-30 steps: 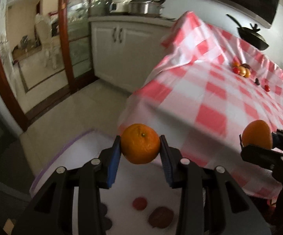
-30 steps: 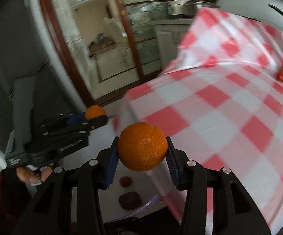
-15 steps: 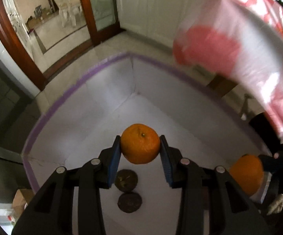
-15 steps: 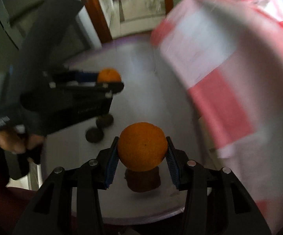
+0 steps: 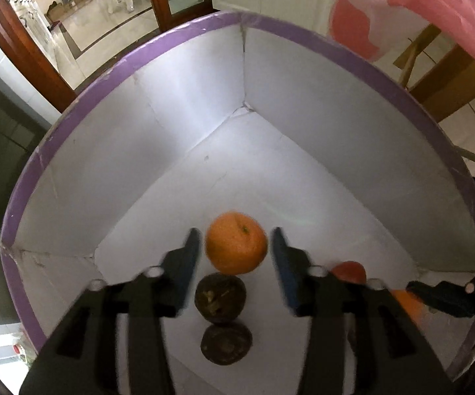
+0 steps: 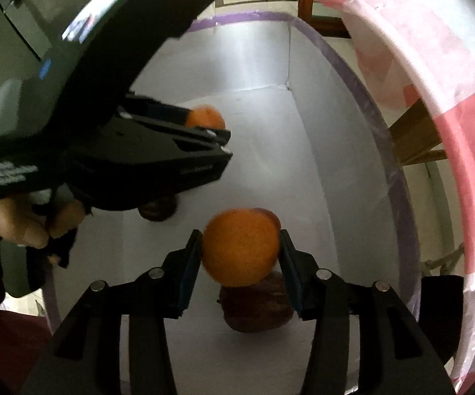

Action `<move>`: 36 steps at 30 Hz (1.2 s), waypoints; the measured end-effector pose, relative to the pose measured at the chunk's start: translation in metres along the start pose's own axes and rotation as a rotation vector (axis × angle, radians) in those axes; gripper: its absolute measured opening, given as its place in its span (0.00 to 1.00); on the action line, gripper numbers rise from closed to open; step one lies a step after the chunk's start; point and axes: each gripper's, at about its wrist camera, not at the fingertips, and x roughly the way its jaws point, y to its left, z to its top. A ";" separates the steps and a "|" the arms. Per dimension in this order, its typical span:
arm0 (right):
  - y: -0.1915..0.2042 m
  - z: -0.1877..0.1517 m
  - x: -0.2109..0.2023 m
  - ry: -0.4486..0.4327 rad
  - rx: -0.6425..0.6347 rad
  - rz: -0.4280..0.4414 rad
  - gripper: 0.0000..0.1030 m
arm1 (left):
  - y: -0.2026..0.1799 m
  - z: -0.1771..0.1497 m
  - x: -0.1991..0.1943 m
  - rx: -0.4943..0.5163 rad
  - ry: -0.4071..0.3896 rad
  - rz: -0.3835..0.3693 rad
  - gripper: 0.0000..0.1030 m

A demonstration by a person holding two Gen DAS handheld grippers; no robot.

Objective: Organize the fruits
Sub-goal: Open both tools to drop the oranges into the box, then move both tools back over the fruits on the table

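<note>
Both grippers have dropped from table height into the white box [image 5: 178,105].
Left gripper [image 5: 236,253] opening, its dimpled orange [image 5: 236,247] loose; right gripper [image 6: 240,250] opening around another orange [image 6: 240,247].

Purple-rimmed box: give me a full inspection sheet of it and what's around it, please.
Surface: white floor of the purple-rimmed cardboard box.
Job's things: one round orange between the left gripper's pads; another orange between the right gripper's pads; two dark brown shrivelled fruits and a red fruit lie on the box floor.
Clutter: nothing seen.
Grippers: left gripper opening, gaps either side of its orange; right gripper opening, pads close beside its orange.
Cables: nothing seen.
Surroundings: red-and-white checked tablecloth, tiled floor, wooden door frame.
</note>
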 end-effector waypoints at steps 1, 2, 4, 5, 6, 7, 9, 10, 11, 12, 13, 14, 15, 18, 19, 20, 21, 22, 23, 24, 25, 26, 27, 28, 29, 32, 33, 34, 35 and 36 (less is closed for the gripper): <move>0.000 0.000 -0.004 -0.016 0.008 0.008 0.54 | 0.000 0.000 -0.002 -0.007 -0.009 0.001 0.67; -0.001 0.000 -0.006 -0.027 0.016 0.016 0.56 | -0.001 -0.001 -0.004 -0.010 -0.015 0.003 0.71; -0.002 0.000 -0.014 -0.054 0.028 0.028 0.60 | -0.002 0.000 -0.009 -0.008 -0.030 0.009 0.73; -0.002 -0.001 -0.017 -0.060 0.029 0.028 0.60 | -0.003 0.001 -0.010 -0.005 -0.033 0.014 0.75; -0.002 -0.001 -0.019 -0.064 0.031 0.028 0.60 | -0.004 0.002 -0.012 -0.002 -0.040 0.018 0.77; -0.002 -0.002 -0.021 -0.068 0.033 0.031 0.60 | -0.004 0.001 -0.013 -0.001 -0.045 0.019 0.80; -0.001 -0.003 -0.028 -0.081 0.032 0.035 0.60 | -0.007 0.001 -0.017 0.004 -0.052 0.021 0.80; 0.000 -0.004 -0.032 -0.088 0.029 0.035 0.60 | -0.008 0.001 -0.018 0.006 -0.054 0.021 0.80; 0.000 -0.005 -0.035 -0.095 0.026 0.037 0.60 | -0.009 0.001 -0.020 0.007 -0.058 0.020 0.80; 0.000 -0.006 -0.041 -0.107 0.026 0.041 0.60 | -0.009 0.001 -0.022 0.009 -0.061 0.020 0.80; 0.000 -0.007 -0.047 -0.120 0.028 0.047 0.60 | -0.010 0.002 -0.023 0.012 -0.064 0.023 0.80; 0.000 -0.007 -0.051 -0.128 0.029 0.049 0.60 | -0.009 0.006 -0.021 0.014 -0.068 0.025 0.80; -0.001 -0.008 -0.057 -0.140 0.031 0.050 0.60 | -0.010 0.008 -0.024 0.017 -0.076 0.027 0.80; -0.005 -0.011 -0.076 -0.181 0.043 0.054 0.62 | -0.015 0.011 -0.035 0.027 -0.095 0.035 0.80; -0.006 -0.012 -0.082 -0.194 0.047 0.056 0.62 | -0.016 0.013 -0.038 0.032 -0.103 0.040 0.81; -0.007 -0.014 -0.087 -0.207 0.051 0.057 0.62 | -0.018 0.014 -0.043 0.038 -0.112 0.045 0.82; -0.008 -0.016 -0.095 -0.227 0.056 0.060 0.62 | -0.020 0.017 -0.048 0.046 -0.125 0.053 0.83; -0.008 -0.018 -0.102 -0.238 0.055 0.061 0.62 | -0.023 0.017 -0.054 0.051 -0.135 0.057 0.85; -0.008 -0.020 -0.111 -0.260 0.050 0.060 0.62 | -0.025 0.019 -0.061 0.055 -0.151 0.064 0.85; -0.008 -0.023 -0.121 -0.284 0.045 0.058 0.62 | -0.026 0.022 -0.066 0.058 -0.162 0.072 0.85; -0.007 -0.016 -0.123 -0.305 0.041 0.062 0.63 | -0.027 0.024 -0.072 0.060 -0.177 0.086 0.85; -0.008 -0.020 -0.136 -0.340 0.039 0.071 0.63 | -0.028 0.027 -0.079 0.059 -0.197 0.105 0.85; -0.009 -0.021 -0.145 -0.361 0.039 0.071 0.66 | -0.029 0.030 -0.088 0.051 -0.222 0.122 0.85; -0.011 -0.025 -0.154 -0.390 0.039 0.065 0.69 | -0.029 0.034 -0.101 0.033 -0.259 0.138 0.85; -0.014 -0.026 -0.160 -0.414 0.039 0.054 0.71 | -0.029 0.036 -0.108 0.021 -0.284 0.148 0.86; -0.029 -0.041 -0.191 -0.493 0.066 -0.011 0.75 | -0.039 0.049 -0.149 -0.006 -0.410 0.140 0.94; -0.035 -0.046 -0.200 -0.514 0.084 -0.025 0.76 | -0.045 0.053 -0.159 -0.001 -0.439 0.128 0.94; -0.042 -0.049 -0.208 -0.535 0.105 -0.039 0.78 | -0.054 0.059 -0.171 0.008 -0.467 0.114 0.97; -0.051 -0.056 -0.213 -0.556 0.129 -0.054 0.81 | -0.069 0.065 -0.185 0.030 -0.503 0.079 0.99; -0.061 -0.060 -0.225 -0.578 0.163 -0.084 0.82 | -0.080 0.070 -0.192 0.051 -0.518 0.051 0.99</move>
